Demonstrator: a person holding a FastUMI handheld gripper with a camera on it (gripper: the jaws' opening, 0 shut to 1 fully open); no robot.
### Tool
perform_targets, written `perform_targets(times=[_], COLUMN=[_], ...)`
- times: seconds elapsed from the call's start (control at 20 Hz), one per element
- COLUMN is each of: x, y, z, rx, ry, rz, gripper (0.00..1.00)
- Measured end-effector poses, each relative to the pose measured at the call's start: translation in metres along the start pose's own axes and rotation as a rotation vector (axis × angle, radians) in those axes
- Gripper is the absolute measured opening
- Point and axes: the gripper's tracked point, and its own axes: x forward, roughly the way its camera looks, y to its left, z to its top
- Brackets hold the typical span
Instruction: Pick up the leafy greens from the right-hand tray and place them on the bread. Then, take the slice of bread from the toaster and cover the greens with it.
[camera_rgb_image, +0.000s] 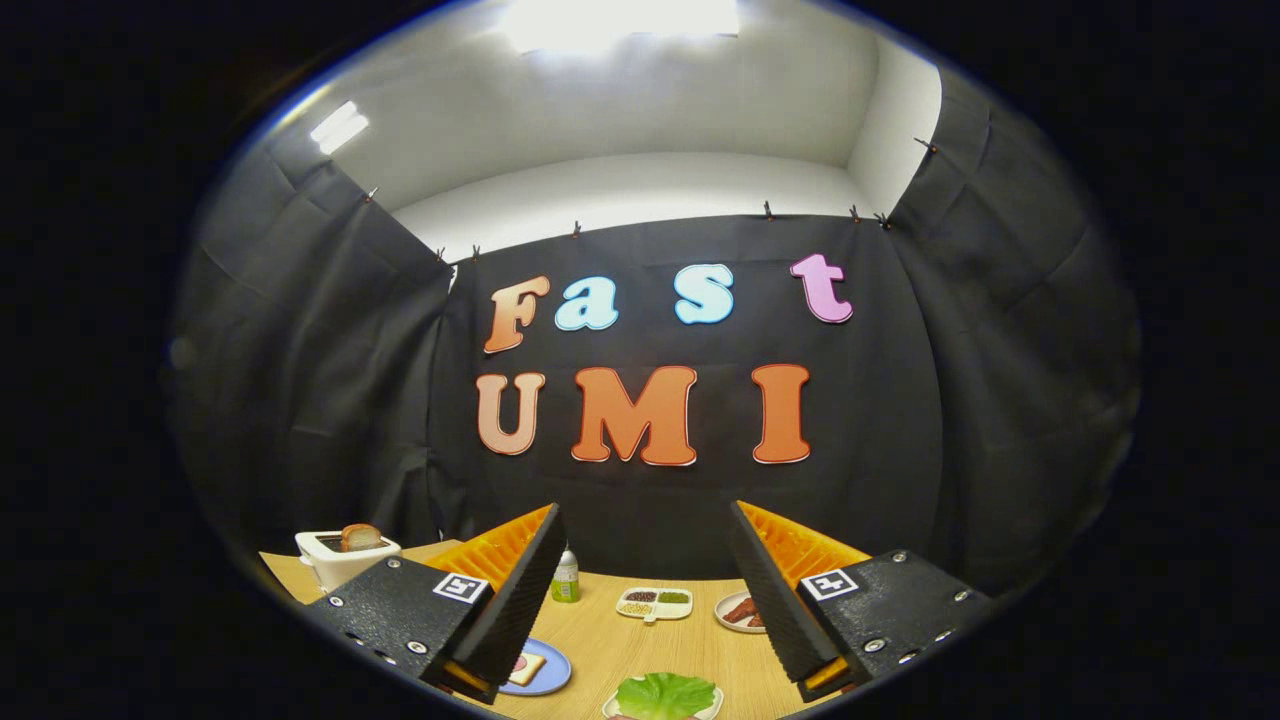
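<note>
In the gripper view, the tool (645, 590) is seen held wide open above the wooden worktop (640, 650), its two fingers spread apart in the lower part of the frame with nothing gripped between them. Right at the bottom centre, in the gap between the fingers and nearer than their tips, the leafy greens (665, 693) are spotted lying on a white tray (714, 704), untouched by either finger. At lower left, partly hidden behind the left finger, a blue plate (553, 673) is made out, and on it a slice of bread (526, 667) with something reddish beside it that cannot be identified. Further up on the left, at the worktop's far corner, a white toaster (340, 560) is seen, and a browned bread slice (360, 537) is found standing upright in its slot, sticking out of the top. Beyond the fingers, near the middle of the frame, a small green bottle (566, 578) is noted just beside the left finger's tip, and to its right a white divided dish (655, 602) with dark and green fillings is seen. Further right, a small white plate of reddish strips (740, 610) is partly covered by the right finger. Behind it all, the booth's black cloth wall (900, 420) is hung, and a bright ceiling light (620, 20) is caught at the top of the frame.
</note>
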Motion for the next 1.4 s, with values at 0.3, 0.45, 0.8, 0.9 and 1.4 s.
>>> perform_targets(times=[0.3, 0.45, 0.8, 0.9, 1.4], x=[0.008, 0.014, 0.031, 0.036, 0.049], y=[0.003, 0.001, -0.012, -0.017, -0.011], z=[-0.013, -0.03, -0.085, -0.097, -0.188], rx=[0.026, 0.008, 0.01, 0.013, 0.045], ry=[0.019, 0.048, 0.203, 0.246, 0.637], rz=[0.017, 0.02, -0.022, -0.03, 0.009], gripper=[0.98, 0.98, 0.98, 0.98, 0.98])
